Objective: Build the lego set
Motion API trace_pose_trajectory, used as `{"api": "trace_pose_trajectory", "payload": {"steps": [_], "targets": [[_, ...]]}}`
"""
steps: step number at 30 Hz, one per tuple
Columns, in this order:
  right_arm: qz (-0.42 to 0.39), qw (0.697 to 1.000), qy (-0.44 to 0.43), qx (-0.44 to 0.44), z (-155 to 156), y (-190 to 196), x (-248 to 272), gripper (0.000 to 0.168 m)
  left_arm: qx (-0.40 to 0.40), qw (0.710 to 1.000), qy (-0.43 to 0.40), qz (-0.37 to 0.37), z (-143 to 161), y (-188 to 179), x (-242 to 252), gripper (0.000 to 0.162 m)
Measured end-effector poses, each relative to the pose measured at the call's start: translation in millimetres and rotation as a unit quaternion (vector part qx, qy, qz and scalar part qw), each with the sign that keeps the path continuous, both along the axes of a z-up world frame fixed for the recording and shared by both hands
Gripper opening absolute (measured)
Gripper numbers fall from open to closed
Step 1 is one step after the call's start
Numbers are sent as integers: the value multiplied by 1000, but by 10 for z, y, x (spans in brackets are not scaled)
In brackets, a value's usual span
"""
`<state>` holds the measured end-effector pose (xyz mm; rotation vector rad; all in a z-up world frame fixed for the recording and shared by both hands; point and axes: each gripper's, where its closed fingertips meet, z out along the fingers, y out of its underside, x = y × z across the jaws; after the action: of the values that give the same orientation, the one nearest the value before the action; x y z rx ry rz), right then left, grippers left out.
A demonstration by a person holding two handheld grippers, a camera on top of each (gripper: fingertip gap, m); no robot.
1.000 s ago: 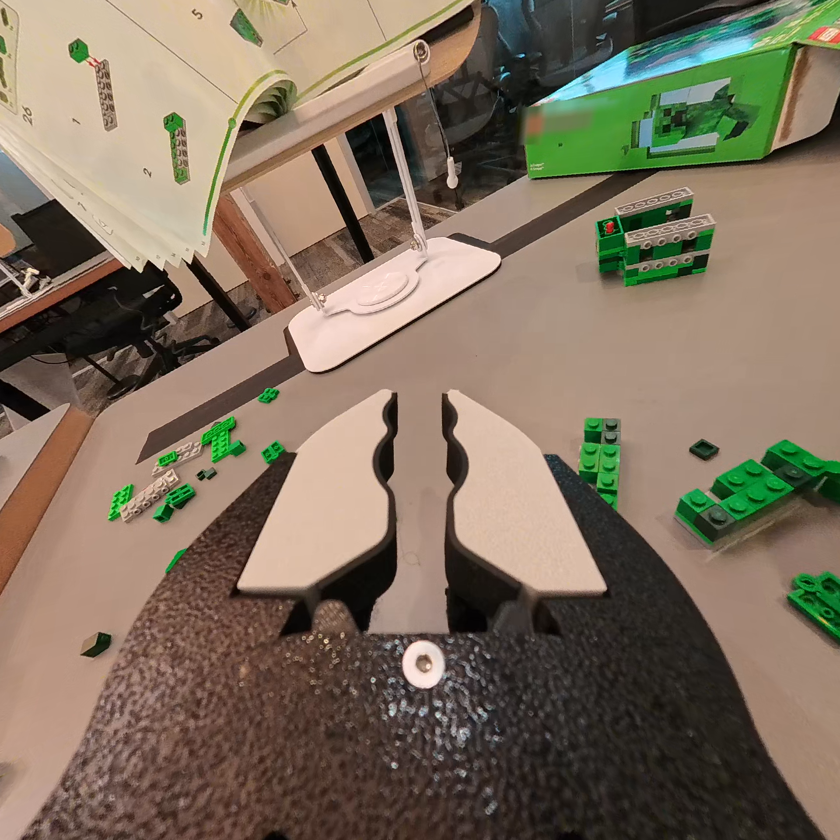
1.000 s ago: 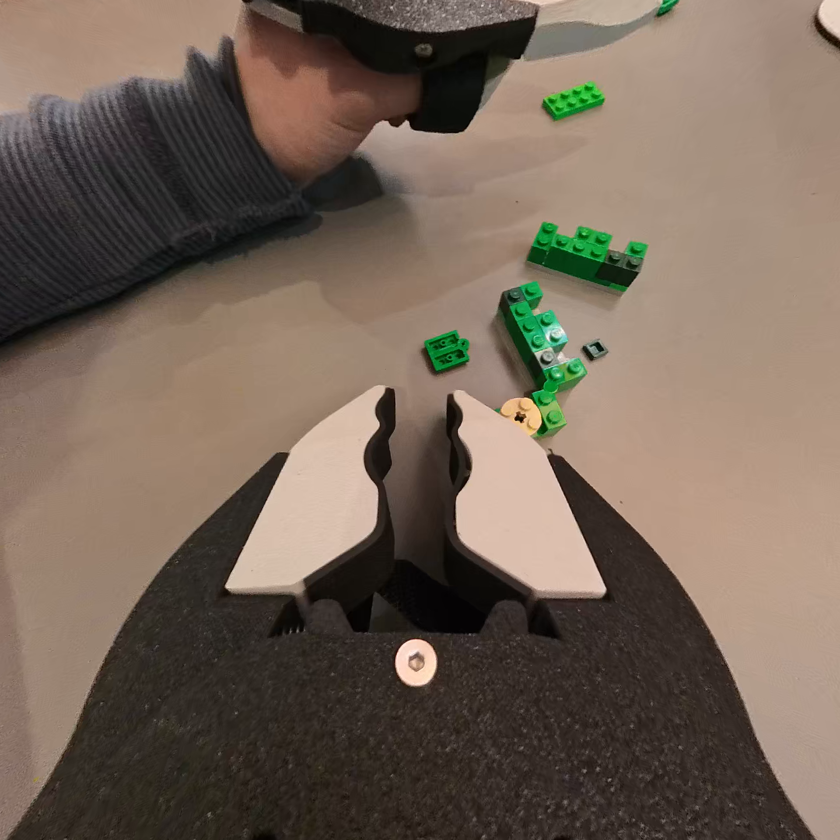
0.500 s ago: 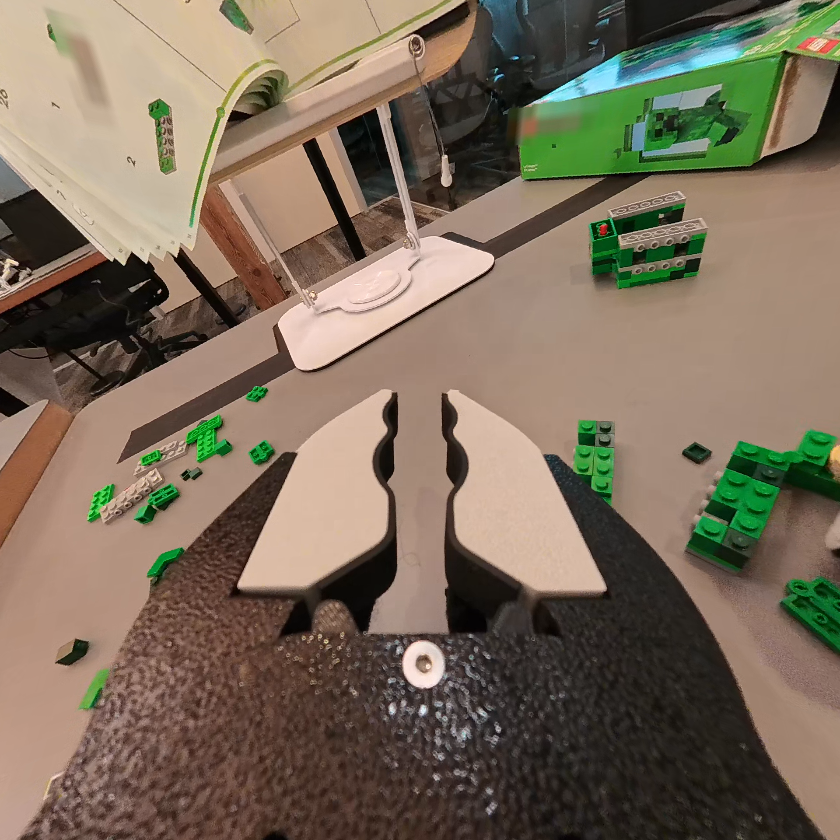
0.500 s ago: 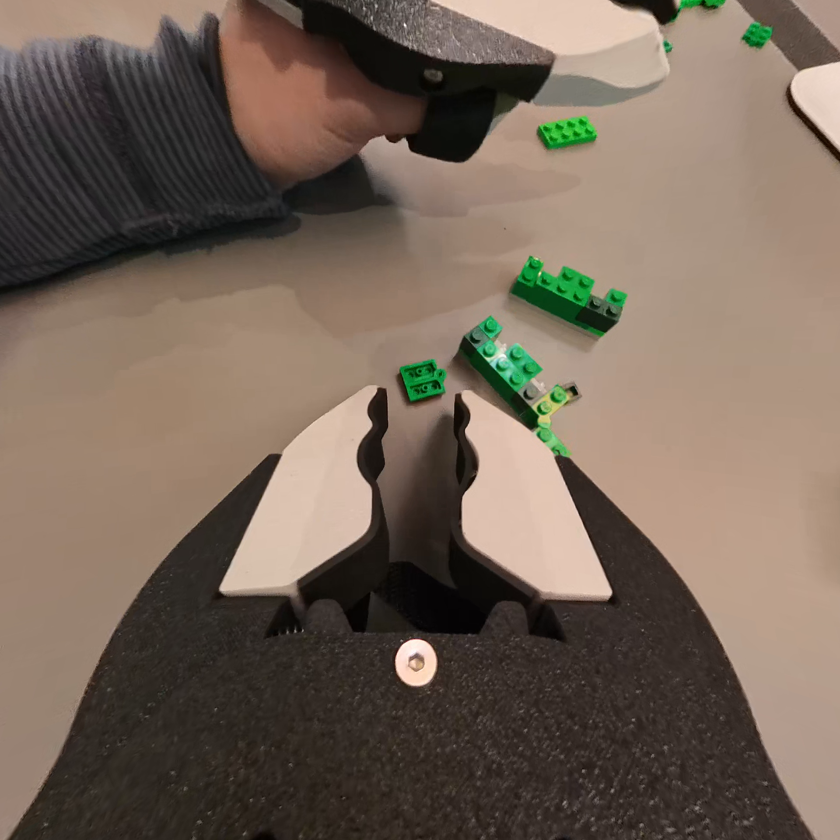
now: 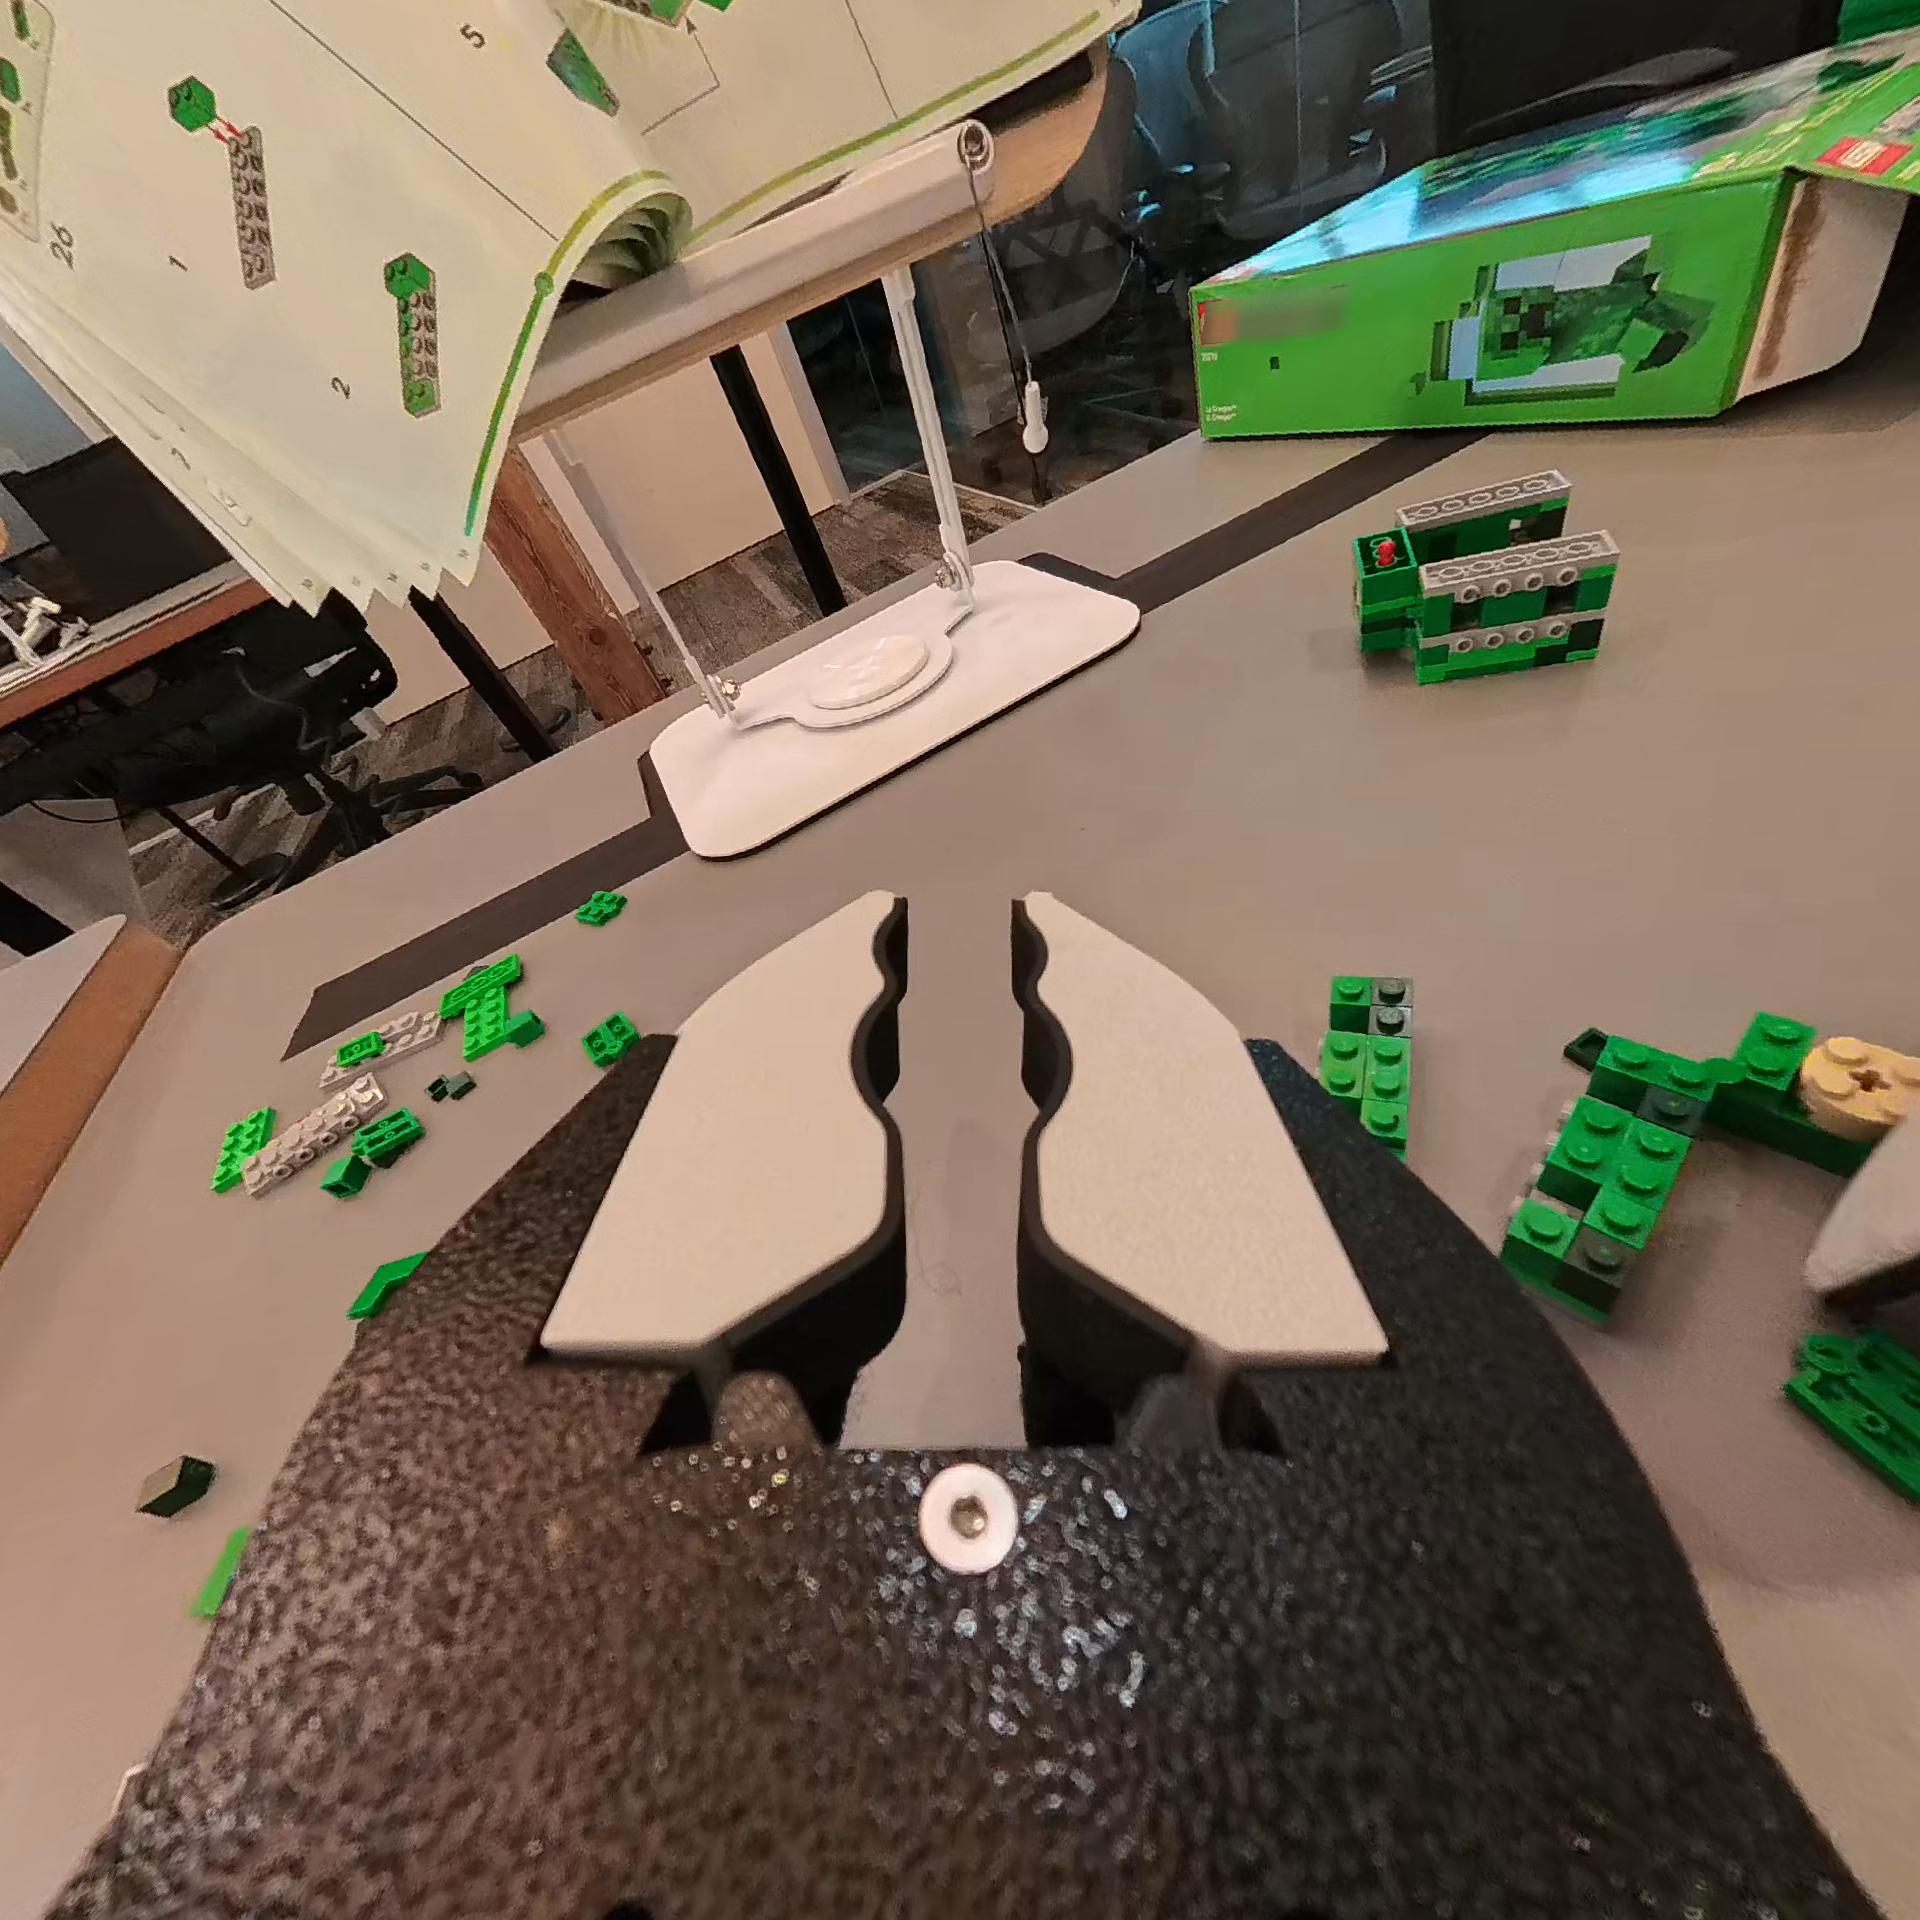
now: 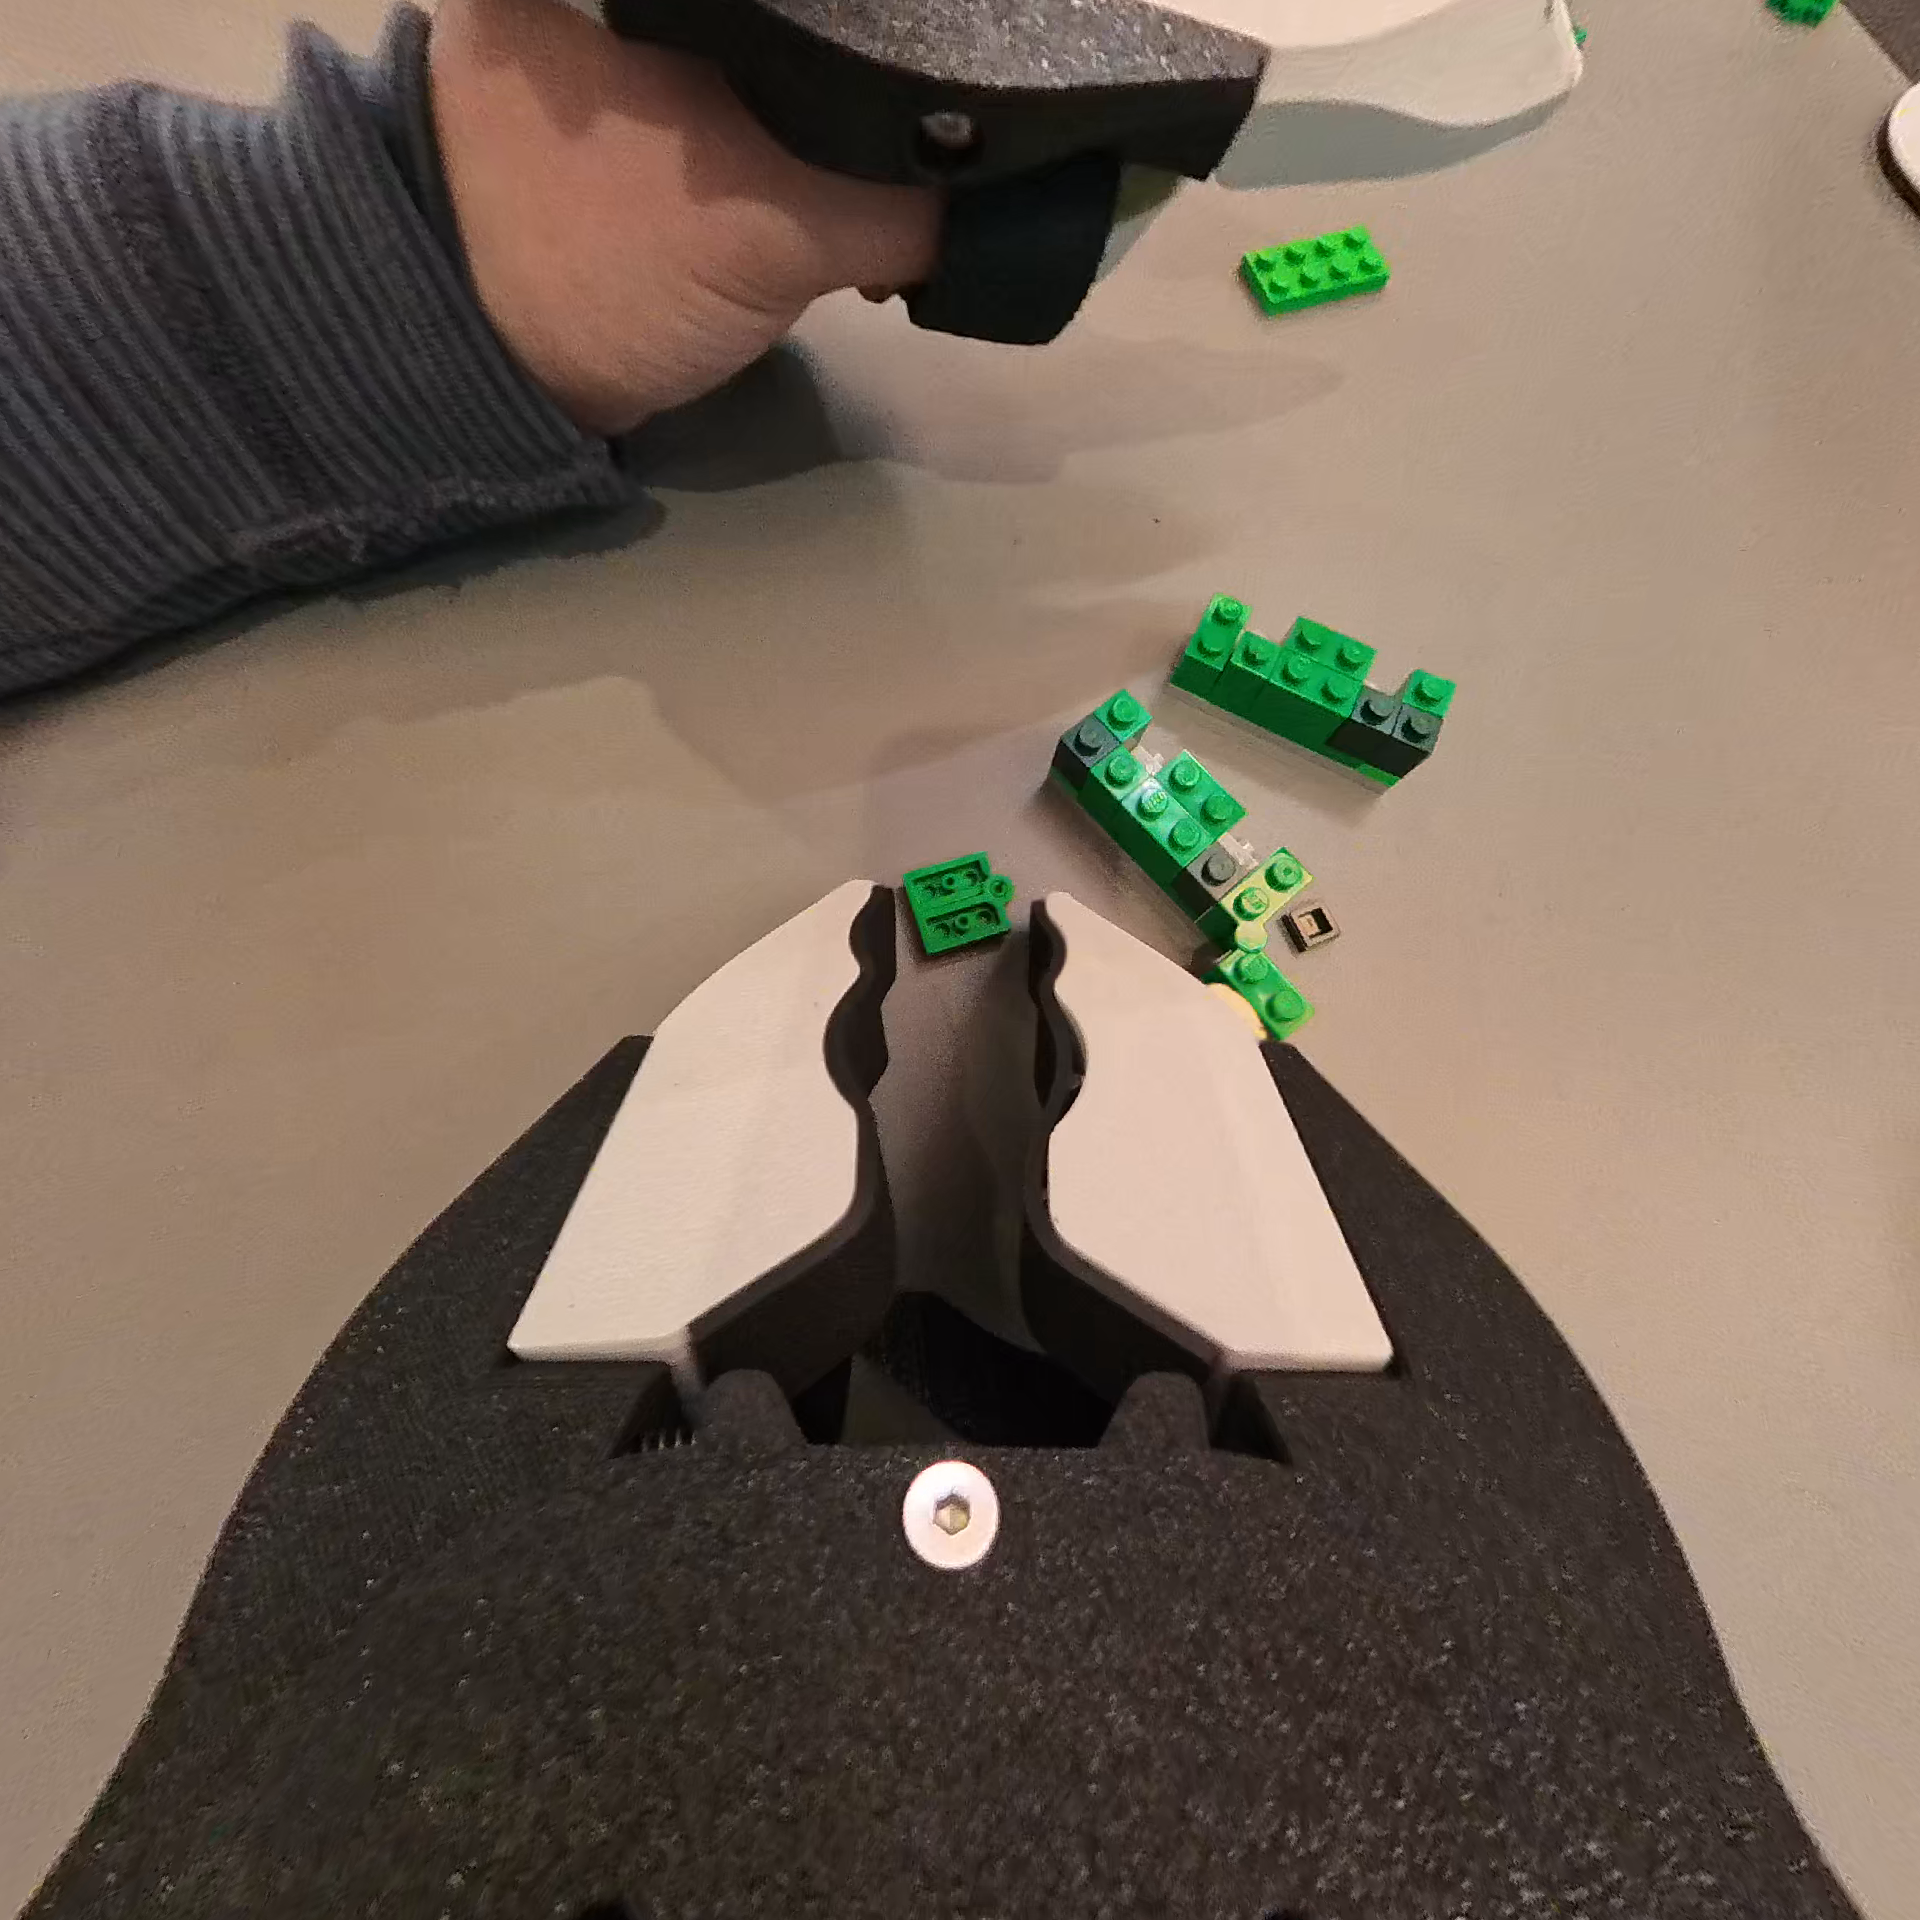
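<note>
Fingers of the right gripper stand a little apart, empty, right by a small green plate lying flat on the worktop; light, hard, slippery, so pinch its two side edges.

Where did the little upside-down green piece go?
In the right wrist view, the upside-down green plate lies on the grey table, just ahead of the right gripper, left of the green assembly.

Small green hinge plate lay underside up on the grey table, just ahead of my right tool's tips. Right of it, a long green and dark-green stepped assembly lay angled; beyond, a second stepped green block. Farther off, a flat green plate.
</note>
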<state>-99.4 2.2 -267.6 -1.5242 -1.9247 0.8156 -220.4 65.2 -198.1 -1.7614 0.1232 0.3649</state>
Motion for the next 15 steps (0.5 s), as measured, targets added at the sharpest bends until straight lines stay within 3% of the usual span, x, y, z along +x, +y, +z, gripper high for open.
{"api": "trace_pose_trajectory", "payload": {"steps": [15], "targets": [[2, 1000, 8, -16, 7, -8, 33, 17, -3, 1000, 6, -3, -3, 0, 25, 19]]}}
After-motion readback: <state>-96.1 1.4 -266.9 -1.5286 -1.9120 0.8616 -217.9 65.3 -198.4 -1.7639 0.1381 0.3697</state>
